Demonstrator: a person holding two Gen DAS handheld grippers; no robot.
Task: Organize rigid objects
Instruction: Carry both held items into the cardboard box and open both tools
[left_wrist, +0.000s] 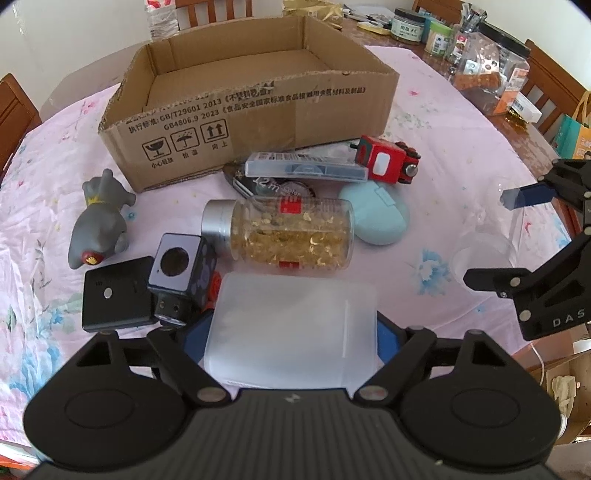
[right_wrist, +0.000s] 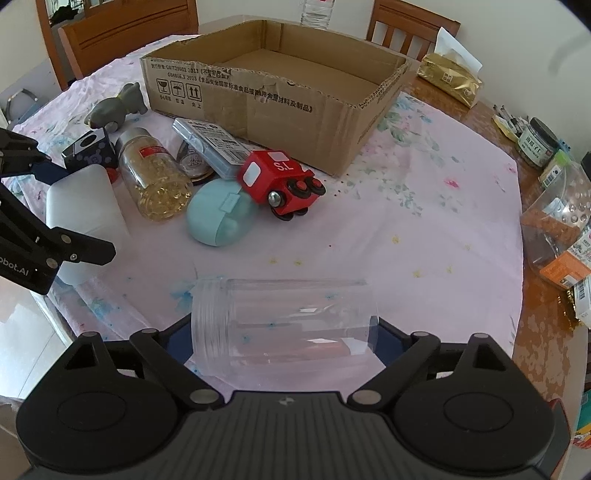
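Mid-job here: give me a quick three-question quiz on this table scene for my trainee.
1. True or false: the cardboard box already holds sorted items.
2. What do the right tongs grip? A) red toy B) clear jar C) grey figure
3. Which item lies between the gold-filled bottle and the red toy?

Key: 1. False; its visible interior looks empty. 2. B, the clear jar. 3. The light blue case.

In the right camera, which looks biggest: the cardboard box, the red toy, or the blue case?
1. Cardboard box, by far.
2. Red toy and blue case look about alike; too close to rank.
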